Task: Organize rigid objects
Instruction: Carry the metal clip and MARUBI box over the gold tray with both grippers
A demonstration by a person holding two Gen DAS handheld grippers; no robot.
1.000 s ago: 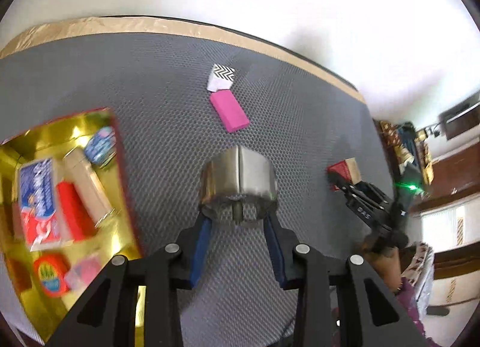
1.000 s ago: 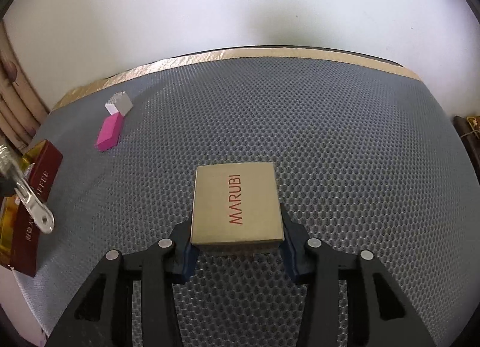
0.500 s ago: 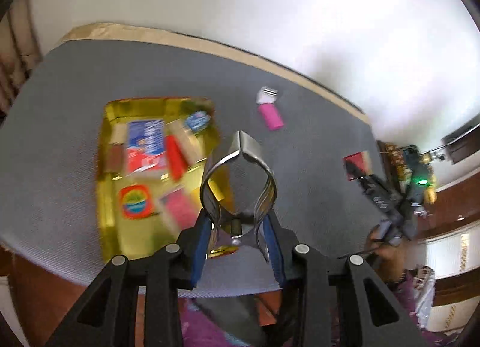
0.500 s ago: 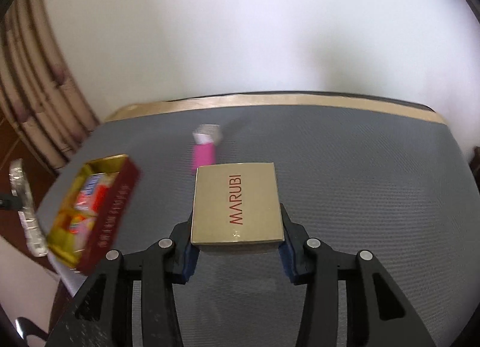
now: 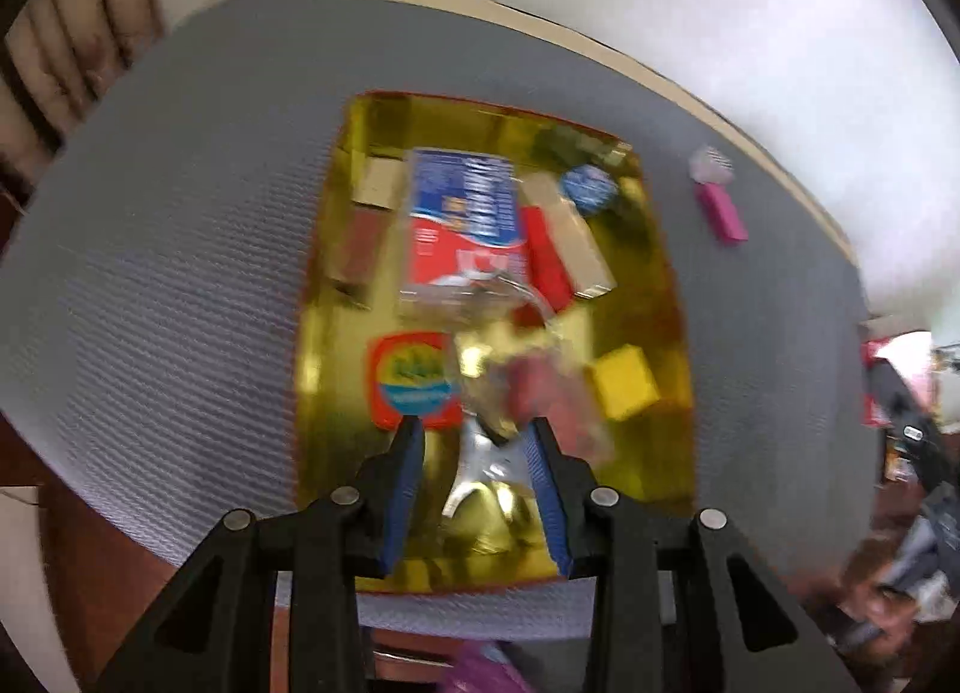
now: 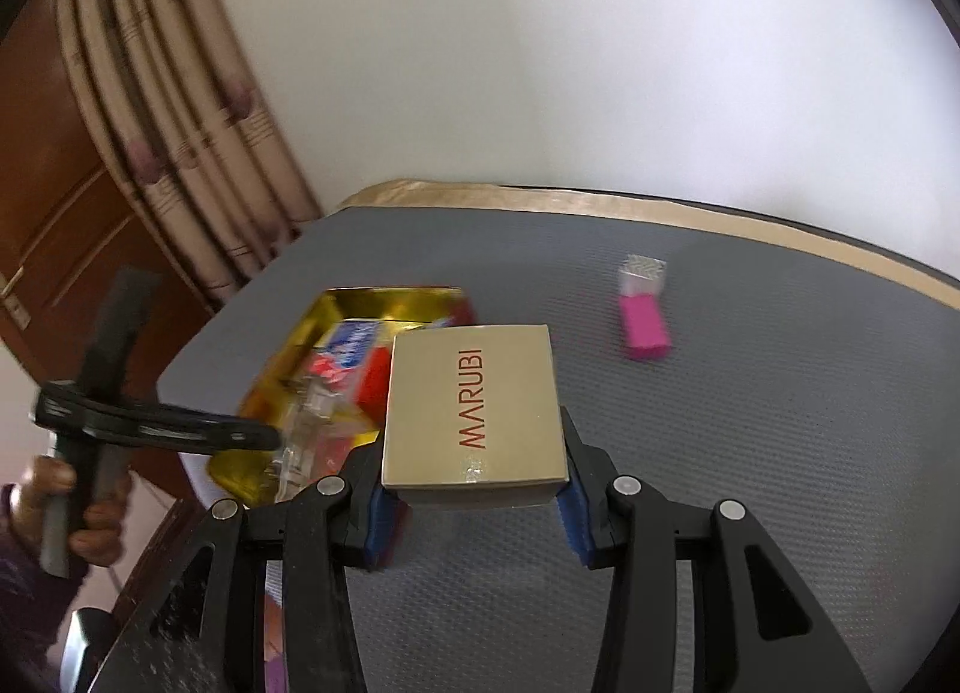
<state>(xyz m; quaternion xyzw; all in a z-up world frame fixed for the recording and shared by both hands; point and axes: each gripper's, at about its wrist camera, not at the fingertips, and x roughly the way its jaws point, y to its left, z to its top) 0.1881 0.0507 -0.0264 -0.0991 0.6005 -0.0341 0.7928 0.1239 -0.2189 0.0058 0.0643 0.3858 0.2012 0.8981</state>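
The left tool (image 5: 474,441) gripped shiny metal tongs (image 5: 480,471) above a crowded gold tray (image 5: 336,333); the right tool (image 6: 474,489) clamped a beige MARUBI box (image 6: 474,405) beside it; either might snag packed items and slip

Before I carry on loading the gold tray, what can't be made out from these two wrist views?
- Metal piece in the left gripper: motion blur in the left view; its shape is unclear.
- Tray: the MARUBI box in the right gripper hides its near end in the right view.
- Labels on items in the tray: blurred in the left view.
- White-capped item beyond the pink block: too small to identify.
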